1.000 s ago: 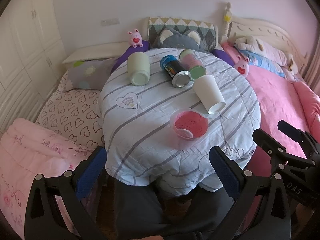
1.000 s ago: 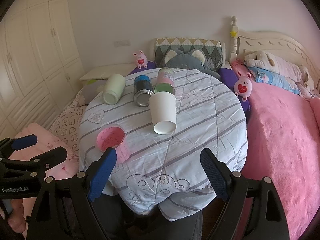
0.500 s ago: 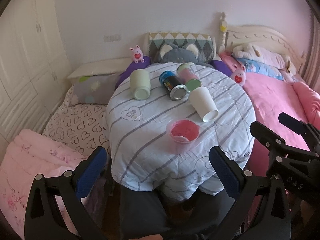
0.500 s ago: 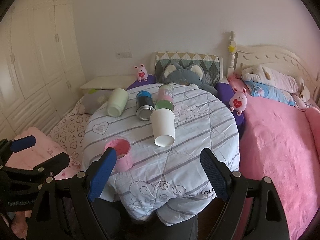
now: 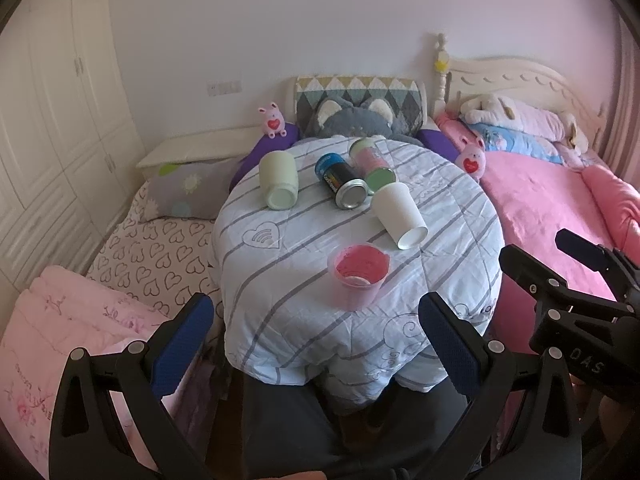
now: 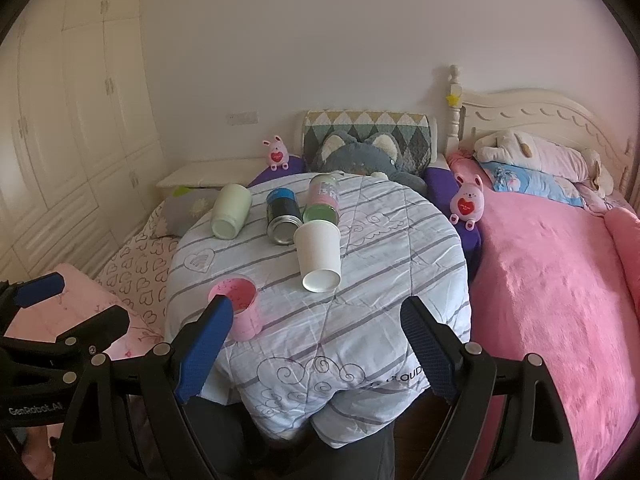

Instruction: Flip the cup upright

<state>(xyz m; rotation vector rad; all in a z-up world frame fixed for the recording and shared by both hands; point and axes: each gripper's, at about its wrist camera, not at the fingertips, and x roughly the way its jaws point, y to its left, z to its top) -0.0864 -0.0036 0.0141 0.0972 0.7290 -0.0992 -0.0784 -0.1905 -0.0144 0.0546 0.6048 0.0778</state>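
Pink cup [image 5: 358, 278] upright near the front edge of the quilted table [image 5: 280, 264], well clear of both tools. Pulled back and higher than a second ago. Left gripper [image 5: 312, 340] spread wide, empty; right gripper [image 6: 316, 344] likewise. Four lying behind; white cup [image 6: 318, 254] likely next.

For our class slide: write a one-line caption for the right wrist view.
Open right tool faces a round table: pink cup upright, white cup on its side.
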